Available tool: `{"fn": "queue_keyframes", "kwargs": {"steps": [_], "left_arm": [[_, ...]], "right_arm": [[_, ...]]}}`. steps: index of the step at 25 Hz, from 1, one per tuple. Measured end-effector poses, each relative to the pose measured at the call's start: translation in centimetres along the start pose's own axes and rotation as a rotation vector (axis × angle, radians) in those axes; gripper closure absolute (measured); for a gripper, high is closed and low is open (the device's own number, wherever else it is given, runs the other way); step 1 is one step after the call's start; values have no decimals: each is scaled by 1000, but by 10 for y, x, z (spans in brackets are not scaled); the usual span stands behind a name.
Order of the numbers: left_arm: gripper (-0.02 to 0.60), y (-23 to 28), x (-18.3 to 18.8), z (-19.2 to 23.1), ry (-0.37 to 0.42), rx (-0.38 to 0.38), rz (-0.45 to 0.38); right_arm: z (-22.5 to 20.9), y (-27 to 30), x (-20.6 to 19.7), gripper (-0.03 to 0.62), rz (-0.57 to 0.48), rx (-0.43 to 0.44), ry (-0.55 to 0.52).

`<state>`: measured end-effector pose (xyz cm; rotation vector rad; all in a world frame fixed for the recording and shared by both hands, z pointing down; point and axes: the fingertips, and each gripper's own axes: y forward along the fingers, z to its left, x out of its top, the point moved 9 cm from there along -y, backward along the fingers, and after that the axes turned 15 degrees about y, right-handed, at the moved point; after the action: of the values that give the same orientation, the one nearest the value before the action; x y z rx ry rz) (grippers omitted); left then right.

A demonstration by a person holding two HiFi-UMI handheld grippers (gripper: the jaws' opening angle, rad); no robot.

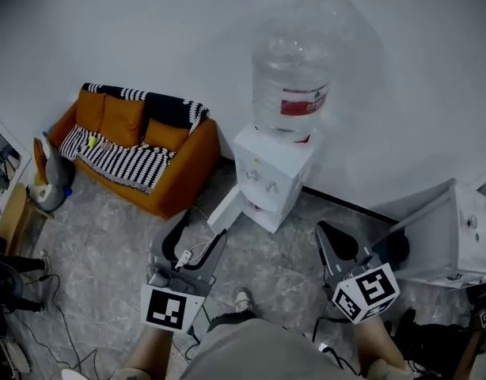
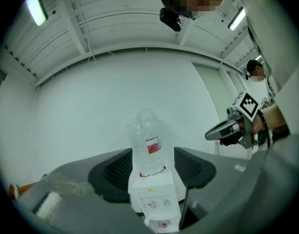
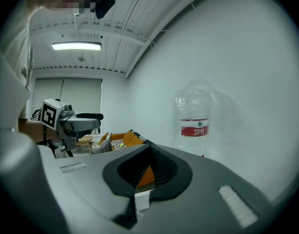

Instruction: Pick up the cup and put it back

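A room seen from above. A grey marbled floor is bounded by a white wall. An orange sofa, draped with a striped blanket, is set against the wall at left. A white dispenser, topped by a clear bottle, is placed beside it, and a white cabinet at right. The left hand-held gripper and the right hand-held gripper are held released, nothing between the jaws. Whether the small round thing low on the dispenser's front is the cup cannot be told.
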<state>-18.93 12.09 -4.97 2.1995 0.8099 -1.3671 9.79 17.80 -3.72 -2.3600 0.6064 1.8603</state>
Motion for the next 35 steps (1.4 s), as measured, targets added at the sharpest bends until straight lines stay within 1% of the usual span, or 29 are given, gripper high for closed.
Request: {"fn": "queue_keyframes", "kwargs": {"steps": [3, 8, 15, 21, 25, 27, 29, 32, 33, 35], "left_arm": [[302, 15, -14, 19, 0, -19, -8], [302, 33, -36, 37, 24, -56, -9], [302, 47, -55, 44, -11, -47, 20], [302, 75, -66, 35, -21, -36, 52], [302, 101, -84, 22, -18, -18, 99], [302, 115, -94, 14, -5, -20, 110], [302, 127, -105, 4, -1, -20, 95], [302, 141, -127, -9, -59, -14, 62], [302, 146, -135, -14, -63, -17, 55], [302, 156, -151, -23, -36, -22, 54]], "right_arm": [[1, 21, 4, 591, -1, -35, -11], [-1, 47, 8, 591, -19, -76, -28], [-12, 64, 5, 591, -12, -82, -2], [-37, 79, -1, 591, -15, -62, 41], [-66, 96, -8, 591, -11, -40, 50], [-82, 104, -16, 591, -9, -24, 59], [-96, 111, -28, 591, -5, -13, 54], [-118, 124, -51, 591, -2, -4, 36], [-127, 128, -60, 591, -1, -4, 35], [-143, 136, -81, 591, 3, -3, 37]]}}
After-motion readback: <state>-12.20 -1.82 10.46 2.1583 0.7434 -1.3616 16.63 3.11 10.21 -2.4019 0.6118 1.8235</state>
